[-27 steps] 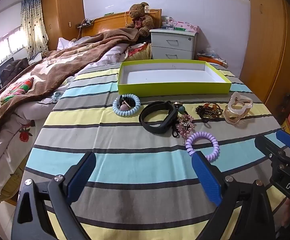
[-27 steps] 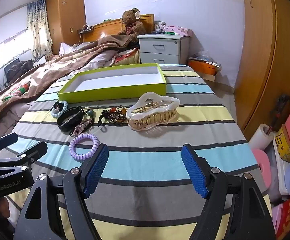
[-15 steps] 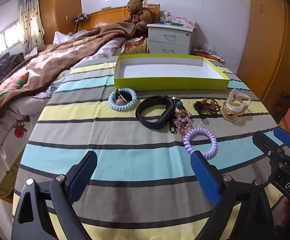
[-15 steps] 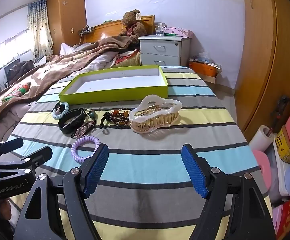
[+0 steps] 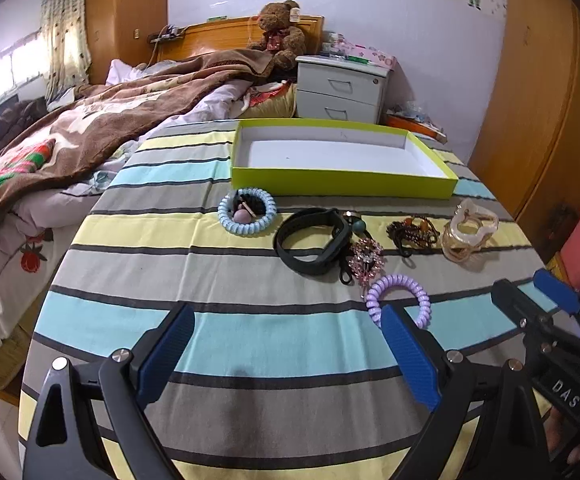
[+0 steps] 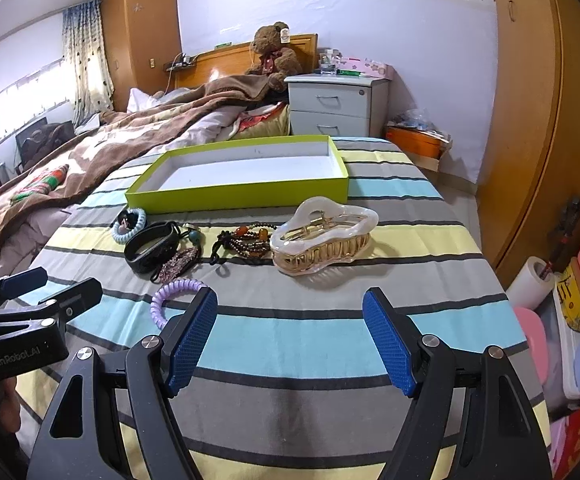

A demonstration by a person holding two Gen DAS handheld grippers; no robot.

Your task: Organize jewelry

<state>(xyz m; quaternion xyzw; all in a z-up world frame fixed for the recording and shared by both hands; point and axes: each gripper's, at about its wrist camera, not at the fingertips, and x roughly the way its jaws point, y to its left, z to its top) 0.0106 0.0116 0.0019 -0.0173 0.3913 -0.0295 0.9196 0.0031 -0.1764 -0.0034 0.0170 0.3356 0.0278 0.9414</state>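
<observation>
One green tray (image 5: pixel 342 186) on the striped bench (image 5: pixel 250 336); seven jewelry pieces in front of it. Both tools, left (image 5: pixel 286 350) and right (image 6: pixel 290 340), spread wide, holding nothing, nearer than the purple coil (image 5: pixel 398 294).

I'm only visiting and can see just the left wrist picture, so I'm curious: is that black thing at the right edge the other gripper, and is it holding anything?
Observer: Yes, that is the right gripper. The right wrist view shows its jaws wide apart with nothing between them.
Visitor: What is it facing?
Observer: The hair claw. In that view it is seen side-on, with a row of gold teeth along its lower edge.
Visitor: Is there anything beside the table that I can't see?
Observer: A paper roll sits low down, just off the right edge of the table.
</observation>
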